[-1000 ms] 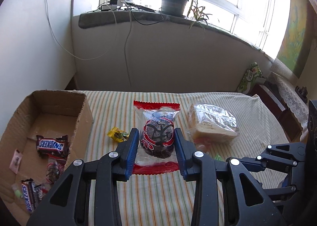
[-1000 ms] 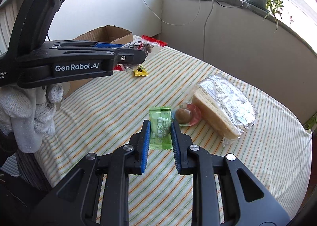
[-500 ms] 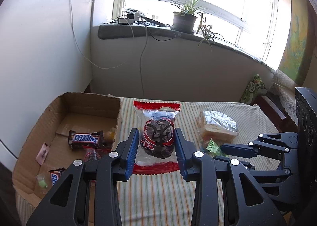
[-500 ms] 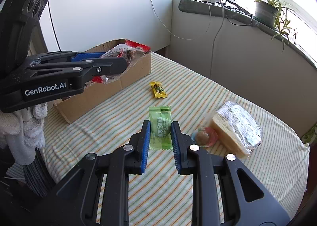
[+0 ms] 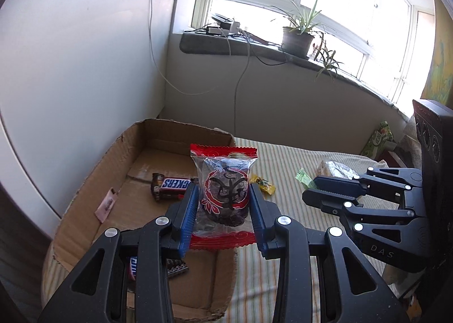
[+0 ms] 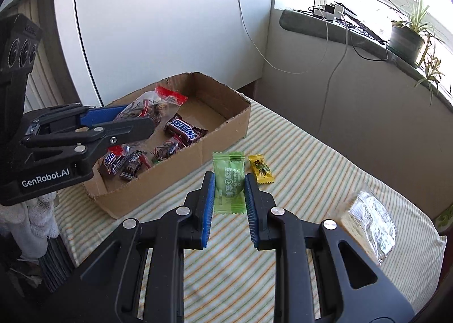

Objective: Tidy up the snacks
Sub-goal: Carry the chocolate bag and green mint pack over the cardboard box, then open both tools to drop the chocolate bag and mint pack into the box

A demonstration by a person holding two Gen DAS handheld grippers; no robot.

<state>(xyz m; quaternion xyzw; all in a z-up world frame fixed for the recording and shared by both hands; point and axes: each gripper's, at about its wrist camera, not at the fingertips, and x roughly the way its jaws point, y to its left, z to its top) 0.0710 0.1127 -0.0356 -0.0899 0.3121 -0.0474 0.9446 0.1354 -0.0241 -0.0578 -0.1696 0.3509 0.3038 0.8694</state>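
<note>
Both sets of jaws are clamped on snacks. The left gripper [image 5: 223, 209] pinches a clear packet with red ends [image 5: 224, 195] and something dark inside, holding it up over the cardboard box [image 6: 226, 136]. The right gripper [image 6: 228, 198] squeezes a green sachet [image 6: 228, 181] between its blue pads, in the air above the striped surface [image 6: 311, 170].

Seen from the right wrist, the box sits at about ten o'clock from the green sachet, and the left gripper [image 6: 124, 121] hangs over its near end. Inside lie a Snickers bar [image 6: 185, 129] and several other dark-wrapped sweets, packed close together toward the near corner. A small yellow candy [image 6: 261, 168] lies on the cloth at about one o'clock, just beside the sachet's top edge and outside the box. A clear-wrapped sandwich [image 6: 368, 218] rests well apart at three to four o'clock, near the surface's edge.
</note>
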